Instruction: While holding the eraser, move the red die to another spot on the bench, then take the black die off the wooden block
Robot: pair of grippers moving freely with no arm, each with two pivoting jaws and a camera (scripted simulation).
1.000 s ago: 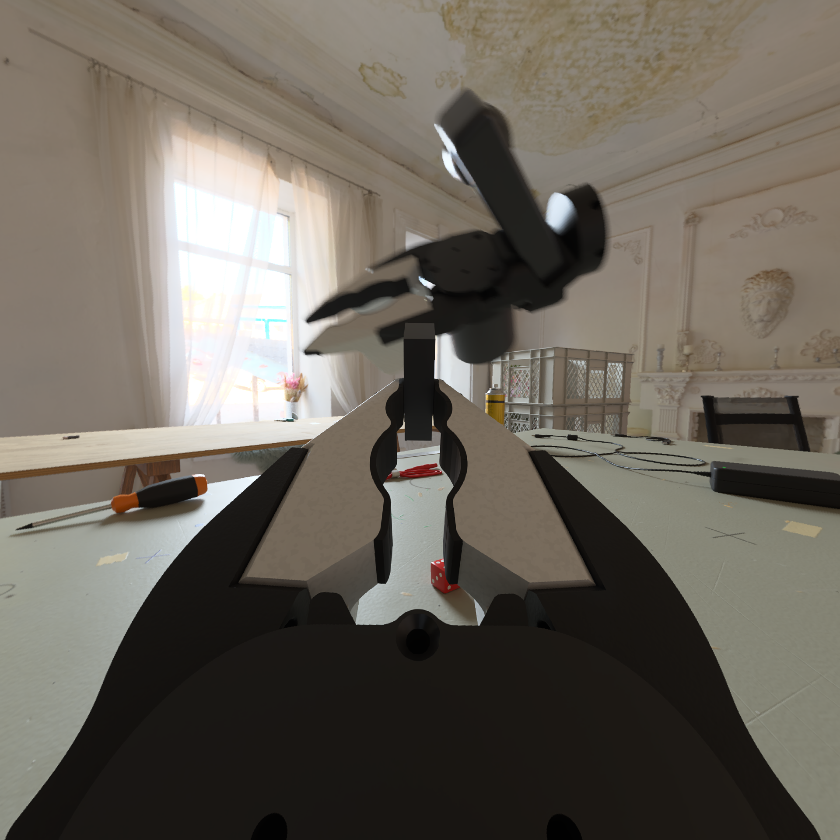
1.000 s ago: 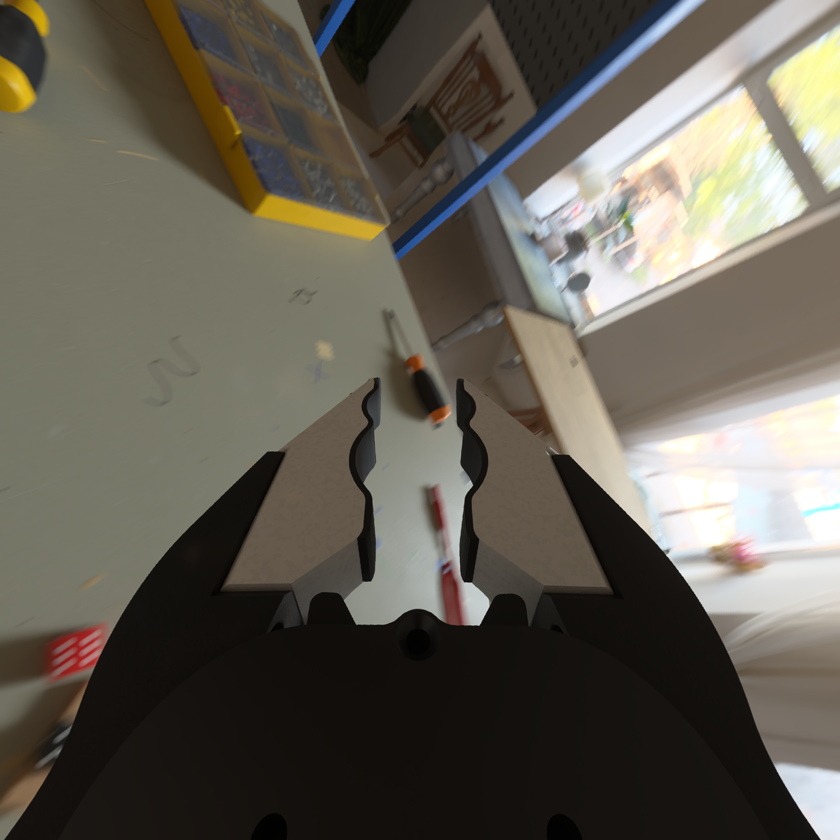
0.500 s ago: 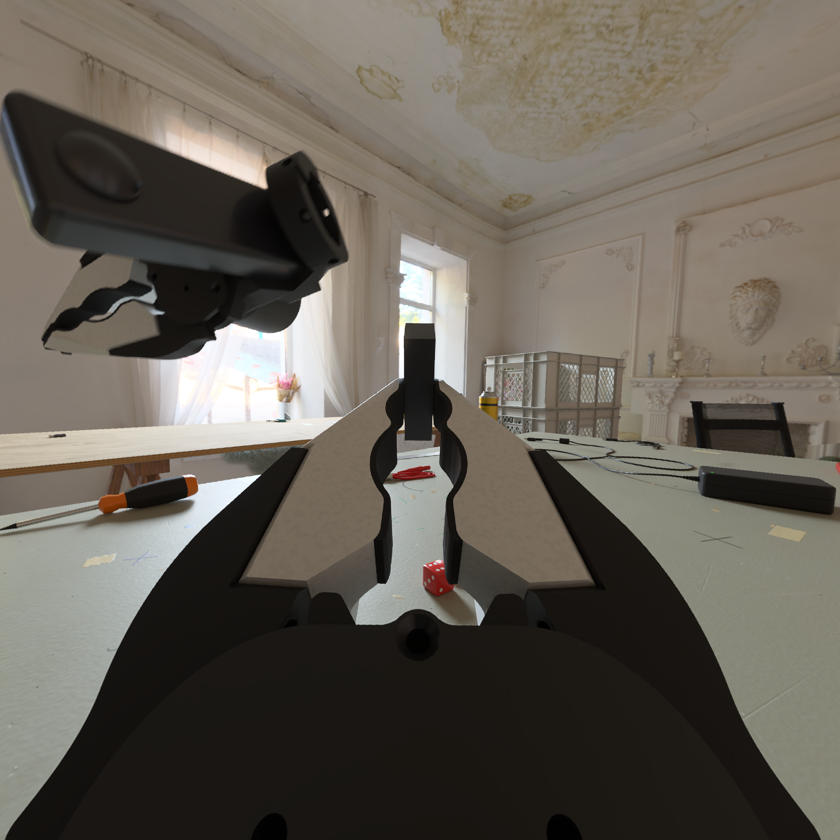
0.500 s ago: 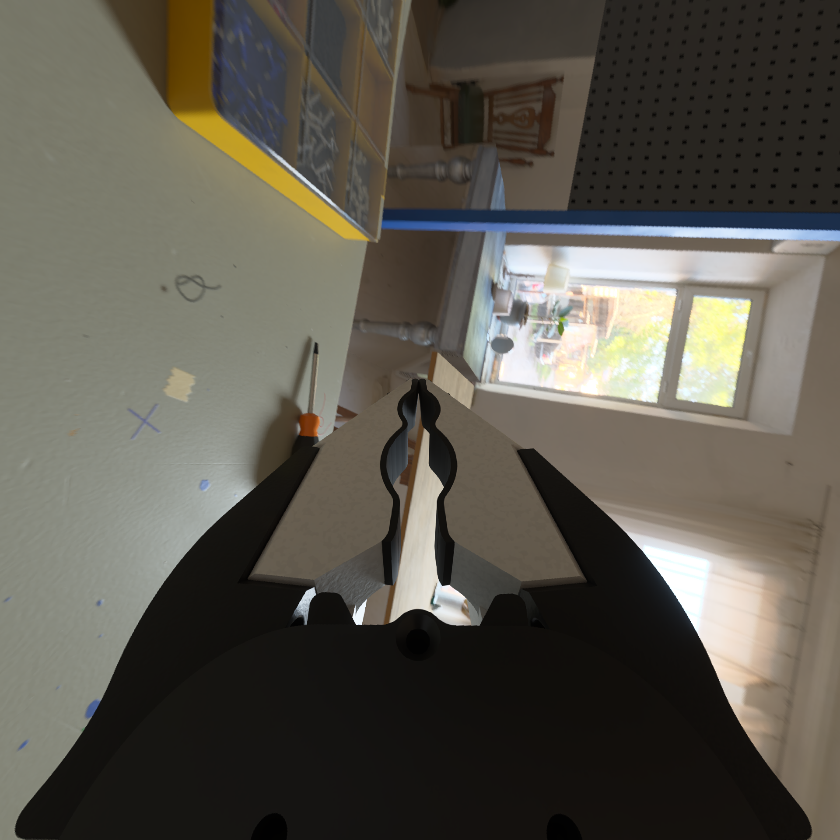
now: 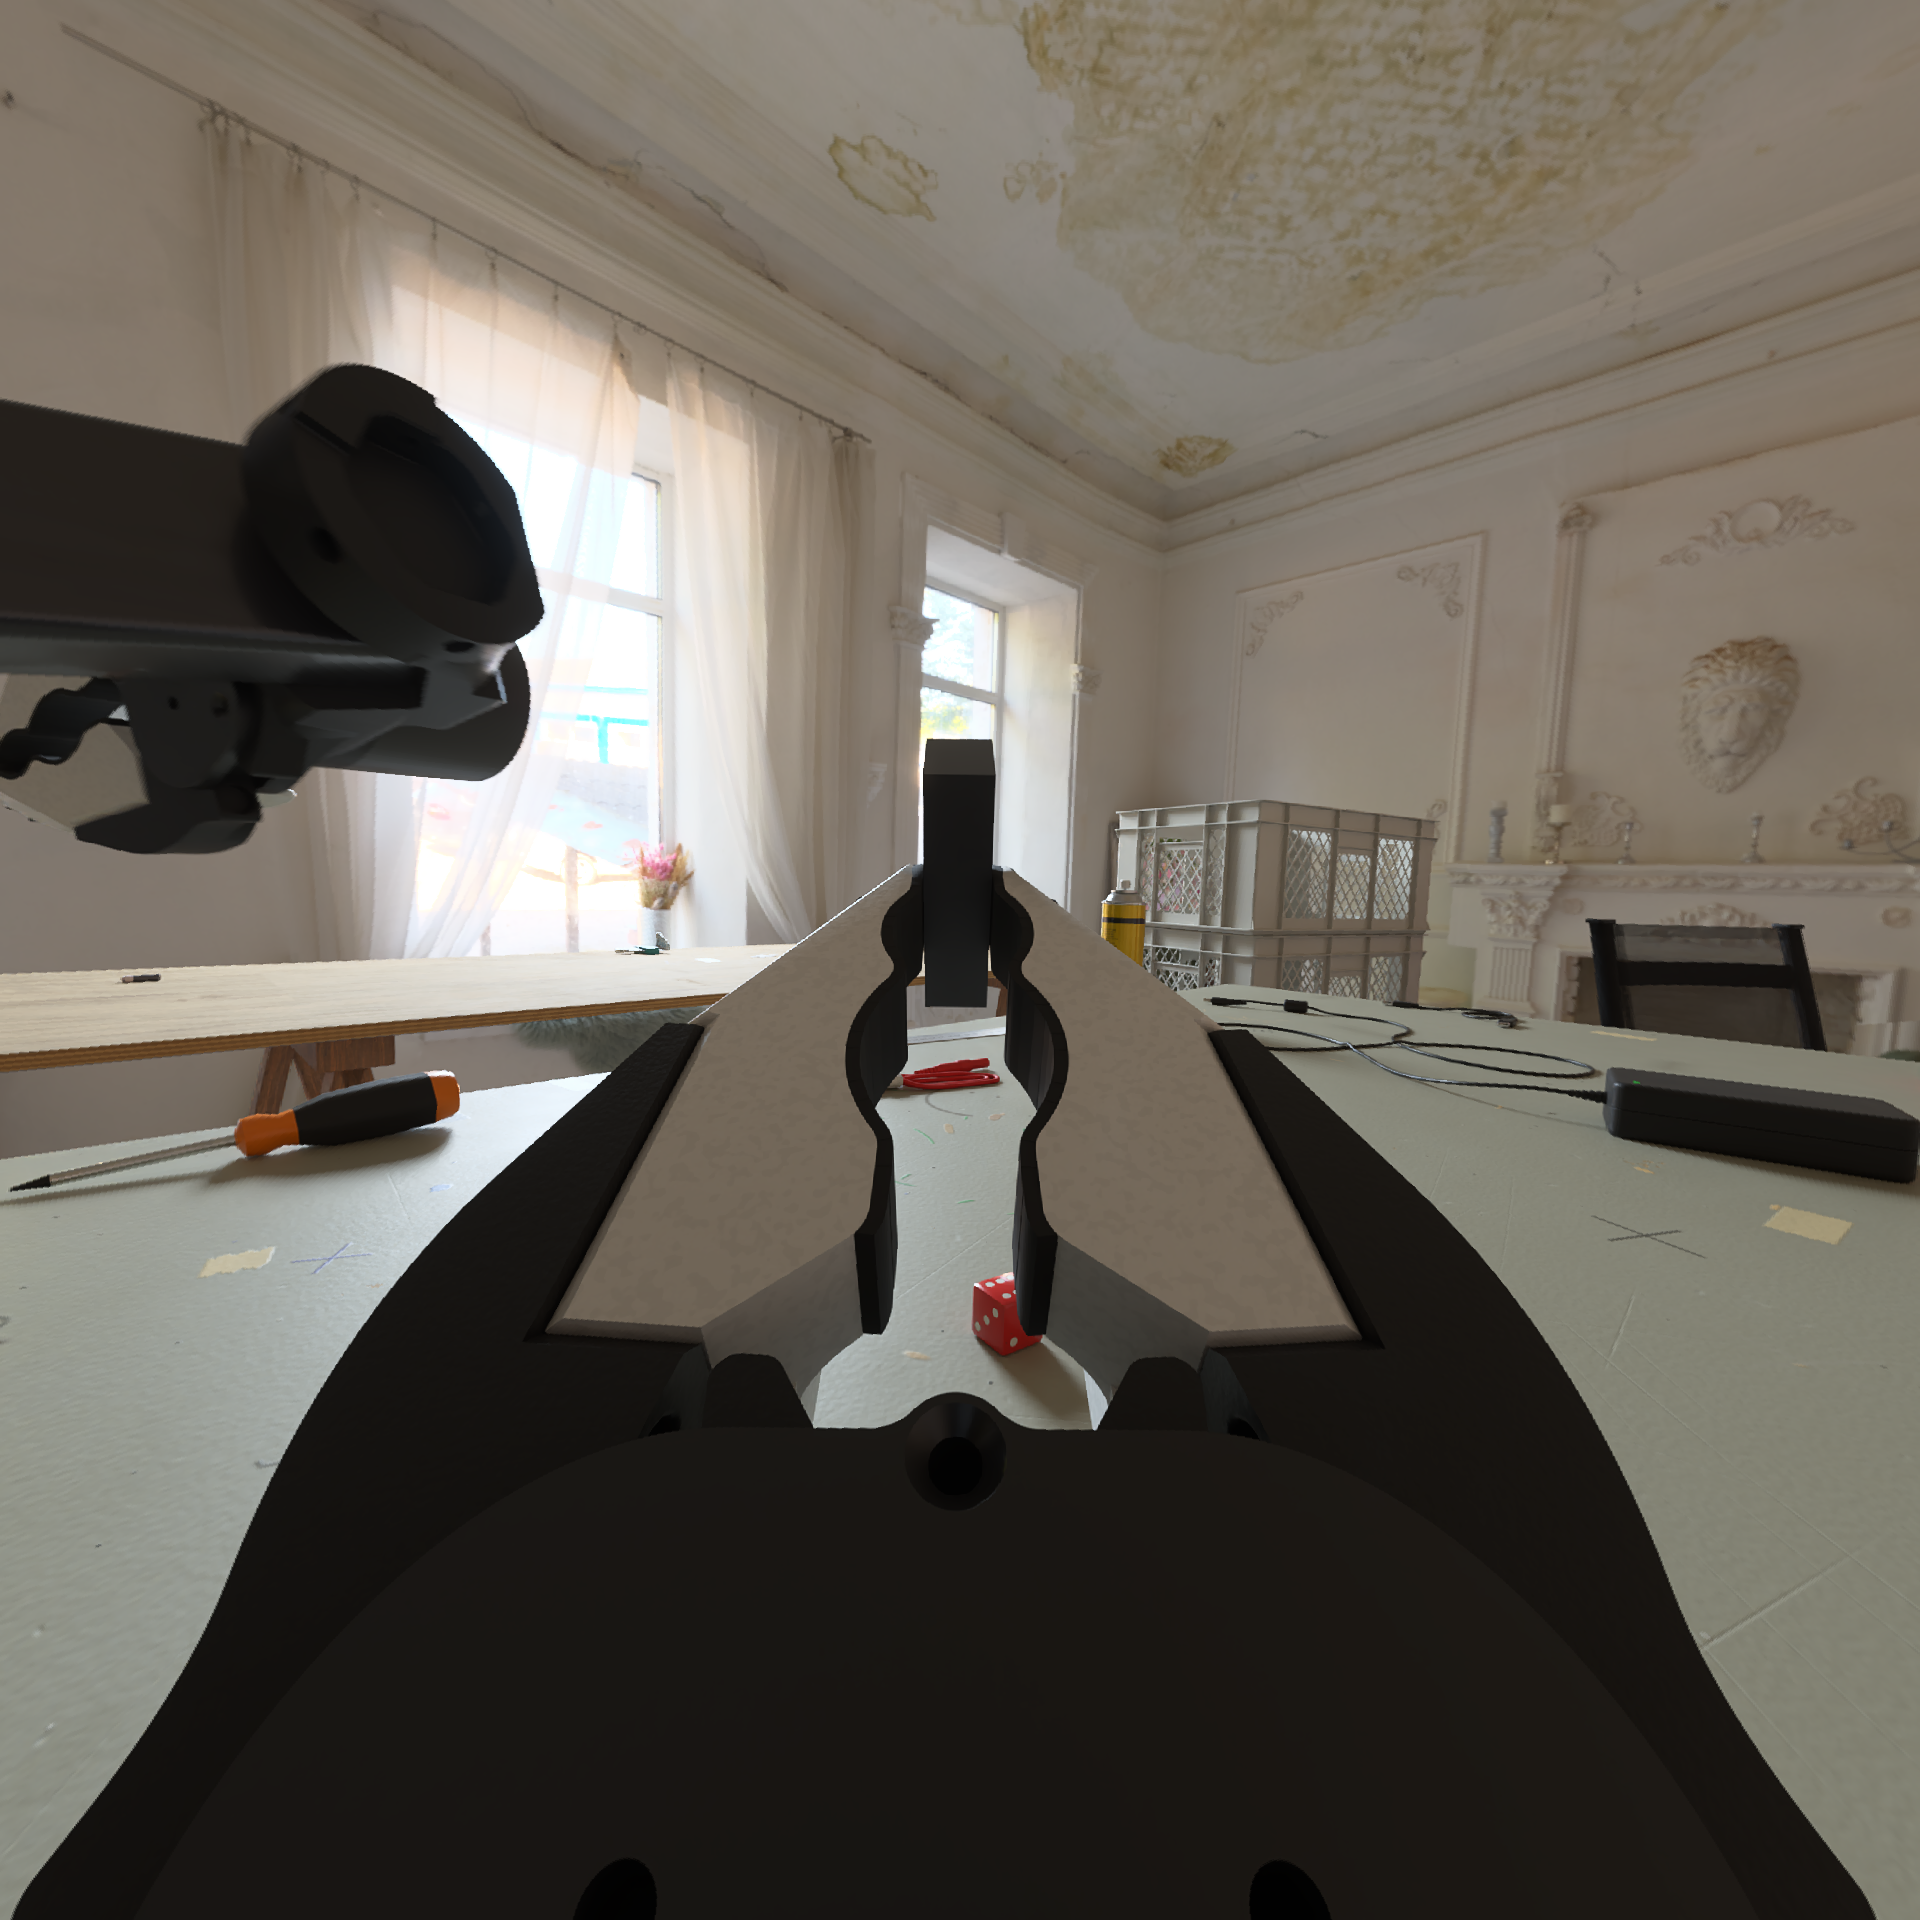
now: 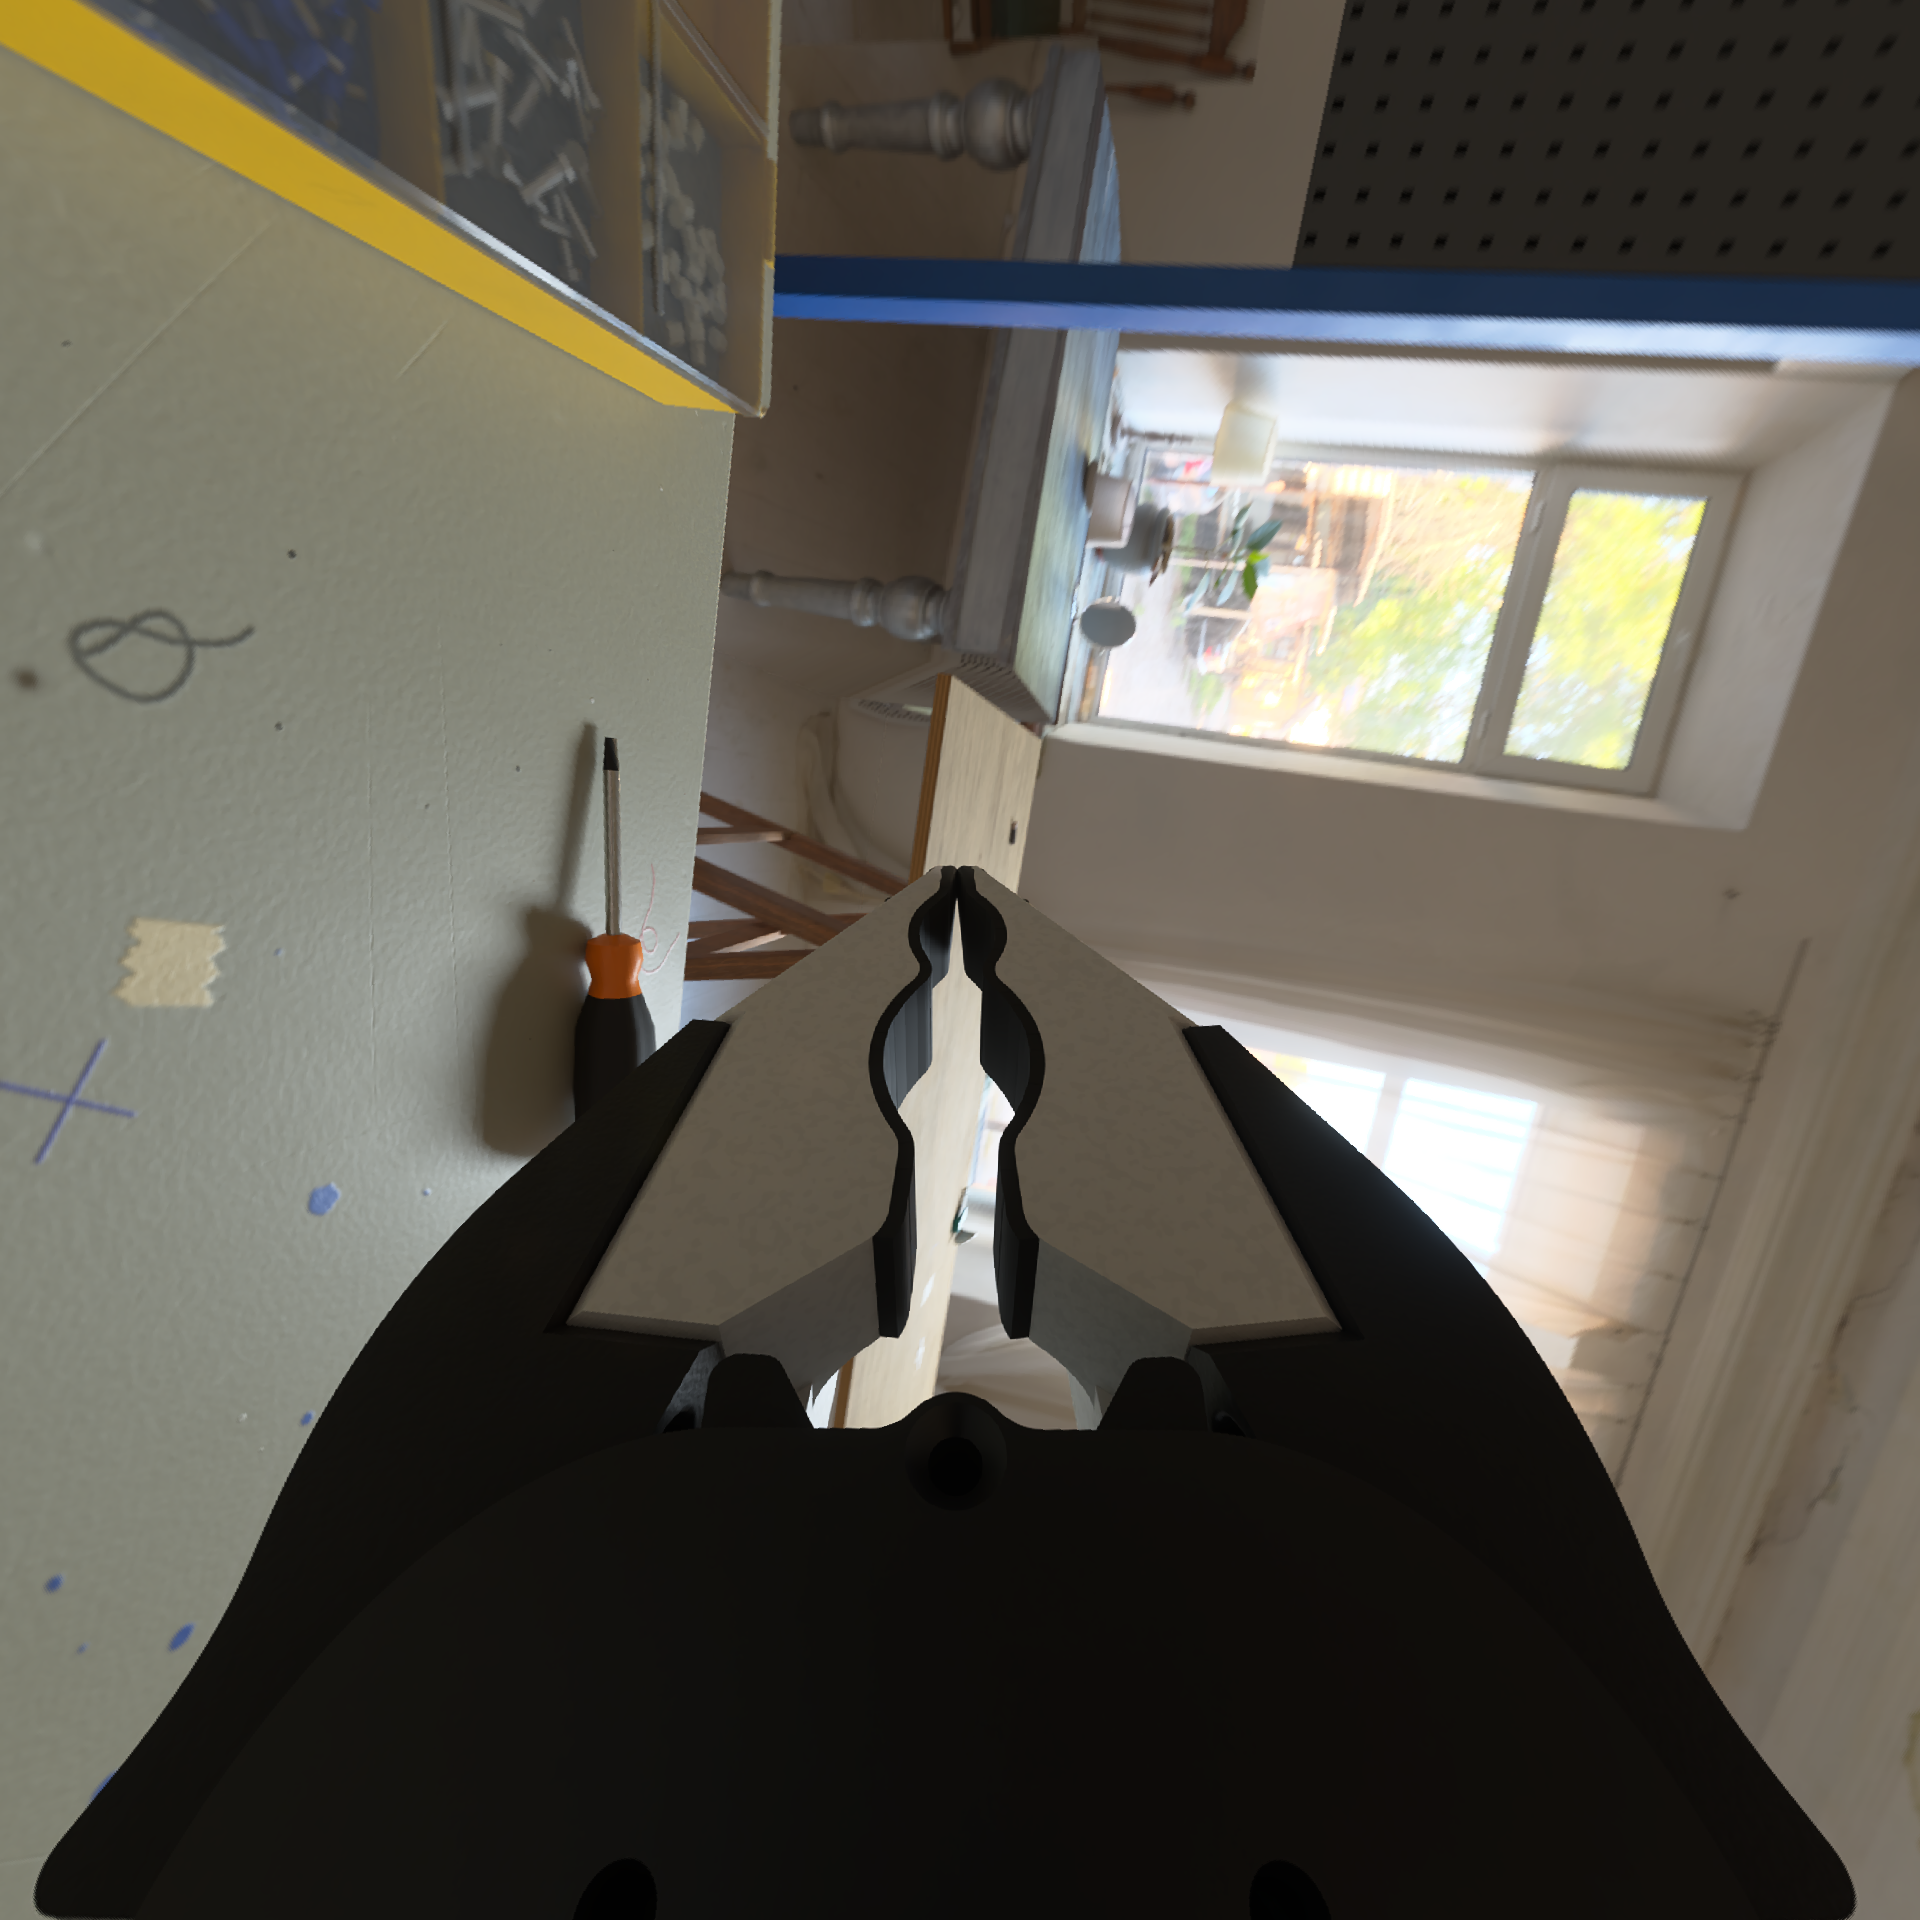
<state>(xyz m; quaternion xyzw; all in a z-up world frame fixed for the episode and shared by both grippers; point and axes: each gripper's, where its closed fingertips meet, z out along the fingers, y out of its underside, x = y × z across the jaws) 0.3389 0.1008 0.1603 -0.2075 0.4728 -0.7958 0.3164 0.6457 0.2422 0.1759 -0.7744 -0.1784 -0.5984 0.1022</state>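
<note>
My left gripper (image 5: 957, 914) is shut on a black eraser (image 5: 957, 831), which stands upright between its fingertips above the bench. The red die (image 5: 1000, 1314) lies on the grey-green bench (image 5: 1455, 1403) below and between the left gripper's fingers. My right gripper (image 6: 957, 883) is shut and empty, rolled on its side in the air near the bench's edge. It also shows in the left wrist view (image 5: 42, 758) at the upper left, blurred. The black die and the wooden block are not in view.
An orange-and-black screwdriver (image 5: 332, 1117) lies at the bench's left edge and shows in the right wrist view (image 6: 613, 997). A yellow parts organiser (image 6: 499, 177), a black power brick (image 5: 1756, 1122) with cable, red pliers (image 5: 951, 1075), a spray can (image 5: 1122, 925) and crates (image 5: 1278, 894) stand around.
My right gripper has shut from open and moved left across the left wrist view, rolling on its side. The left gripper with the eraser has stayed put.
</note>
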